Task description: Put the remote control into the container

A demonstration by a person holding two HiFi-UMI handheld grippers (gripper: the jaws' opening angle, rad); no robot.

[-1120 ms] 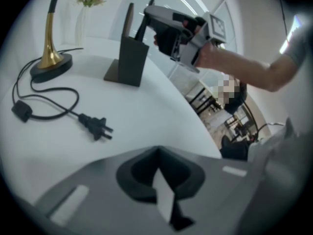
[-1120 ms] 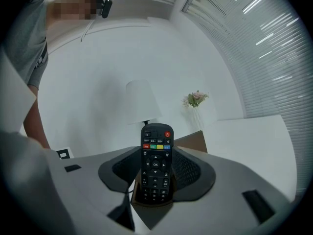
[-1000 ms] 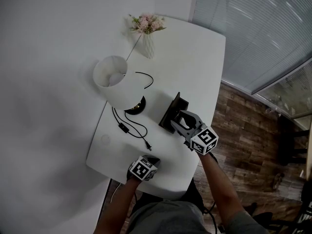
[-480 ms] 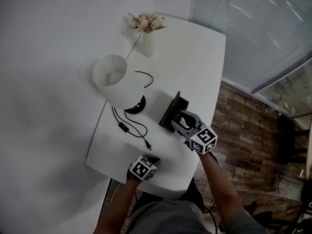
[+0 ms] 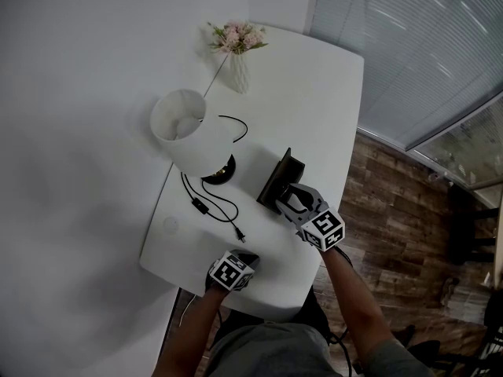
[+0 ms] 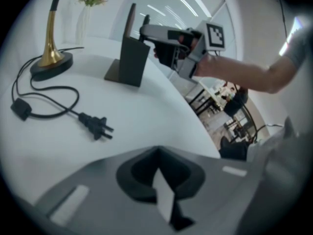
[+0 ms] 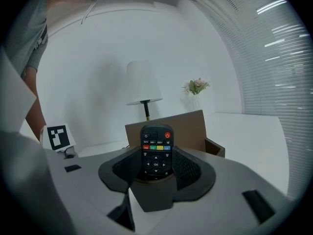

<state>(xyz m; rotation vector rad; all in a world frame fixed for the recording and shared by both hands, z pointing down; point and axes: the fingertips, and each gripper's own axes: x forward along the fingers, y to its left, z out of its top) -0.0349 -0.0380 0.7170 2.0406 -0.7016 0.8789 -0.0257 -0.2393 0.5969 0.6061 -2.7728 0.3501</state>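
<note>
The white worktop (image 5: 314, 108) runs along the wall, rounded at its corners, with wooden floor showing past its window side. The biggest thing on it is a table lamp (image 5: 182, 124) with a white shade and a brass base. Its black power cord (image 5: 216, 206) loops loose over the worktop and ends in an unplugged plug (image 6: 98, 126).

Beside the lamp, nearer the window side, stands the dark brown container (image 5: 277, 181), a low box with one tall panel rising from it. At the far end of the worktop is a white vase (image 5: 238, 73) of pink flowers.

The right gripper (image 5: 292, 199) is held up right at the container, its jaws clamped on the black remote control (image 7: 156, 153). The remote stands upright between them, buttons facing back along the gripper. The container's tall panel is directly behind it, and the remote is not inside the box.

The left gripper (image 5: 232, 269) sits low at the worktop's near edge, well apart from the container. Its jaws are drawn together with nothing between them.
</note>
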